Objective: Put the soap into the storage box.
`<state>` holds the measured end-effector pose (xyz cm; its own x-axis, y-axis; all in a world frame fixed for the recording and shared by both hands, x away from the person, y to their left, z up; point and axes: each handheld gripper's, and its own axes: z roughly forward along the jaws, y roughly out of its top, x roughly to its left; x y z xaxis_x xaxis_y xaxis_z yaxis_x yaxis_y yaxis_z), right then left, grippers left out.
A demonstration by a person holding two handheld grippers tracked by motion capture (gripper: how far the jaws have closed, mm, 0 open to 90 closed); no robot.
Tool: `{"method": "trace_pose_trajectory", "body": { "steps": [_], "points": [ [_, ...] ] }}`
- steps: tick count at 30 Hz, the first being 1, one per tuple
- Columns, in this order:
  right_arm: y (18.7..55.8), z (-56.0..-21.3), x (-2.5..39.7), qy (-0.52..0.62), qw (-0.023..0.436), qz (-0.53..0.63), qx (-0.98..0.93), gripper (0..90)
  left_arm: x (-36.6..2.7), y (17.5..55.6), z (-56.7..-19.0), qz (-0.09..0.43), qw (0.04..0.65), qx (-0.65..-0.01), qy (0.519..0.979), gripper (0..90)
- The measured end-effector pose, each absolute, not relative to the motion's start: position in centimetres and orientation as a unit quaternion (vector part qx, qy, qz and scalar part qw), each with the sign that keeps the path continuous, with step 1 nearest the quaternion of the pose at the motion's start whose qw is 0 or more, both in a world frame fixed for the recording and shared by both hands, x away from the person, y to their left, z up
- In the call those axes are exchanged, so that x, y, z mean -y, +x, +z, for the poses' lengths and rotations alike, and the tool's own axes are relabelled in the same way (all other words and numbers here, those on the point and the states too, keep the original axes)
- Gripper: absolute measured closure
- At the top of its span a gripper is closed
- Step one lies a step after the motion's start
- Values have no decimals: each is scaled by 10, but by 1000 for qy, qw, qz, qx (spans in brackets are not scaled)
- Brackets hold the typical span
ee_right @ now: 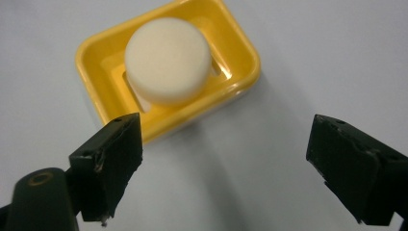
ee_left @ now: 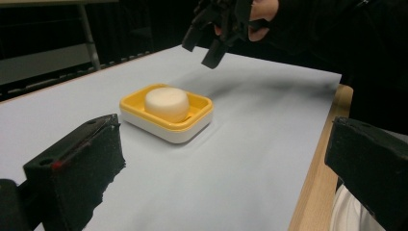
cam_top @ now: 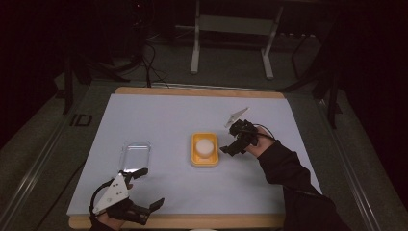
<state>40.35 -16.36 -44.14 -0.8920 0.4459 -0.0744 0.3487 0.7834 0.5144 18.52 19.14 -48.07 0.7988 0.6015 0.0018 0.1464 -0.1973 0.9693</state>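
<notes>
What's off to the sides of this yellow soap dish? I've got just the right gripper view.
Observer: A clear lid lies flat on the table's sheet, to the dish's left, apart from it.
Operator: Where's the left gripper?
Observer: The left gripper sits at the near edge, jaws wide open, holding nothing.
Operator: Is my right gripper touching the dish?
Observer: No. The right gripper hangs in the air above the sheet beyond the dish, open, clear of the white soap.

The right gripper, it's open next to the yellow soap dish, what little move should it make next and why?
Probably ease the right gripper forward and down over the white round soap. Its jaws stand wide open and empty just short of the yellow soap dish, so nothing is between them yet. The left gripper is also open, near the clear lid.
</notes>
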Motion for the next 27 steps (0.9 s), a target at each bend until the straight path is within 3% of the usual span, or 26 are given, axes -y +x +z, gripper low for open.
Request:
{"method": "trace_pose_trajectory", "body": {
  "steps": [15,27],
  "points": [
    [381,-455,190,261,69,291,-918,114,-191,185,-481,195,582,-250,749,1],
    [359,-459,214,283,88,288,-911,117,-191,186,-481,195,580,-250,750,1]
  ]
}}
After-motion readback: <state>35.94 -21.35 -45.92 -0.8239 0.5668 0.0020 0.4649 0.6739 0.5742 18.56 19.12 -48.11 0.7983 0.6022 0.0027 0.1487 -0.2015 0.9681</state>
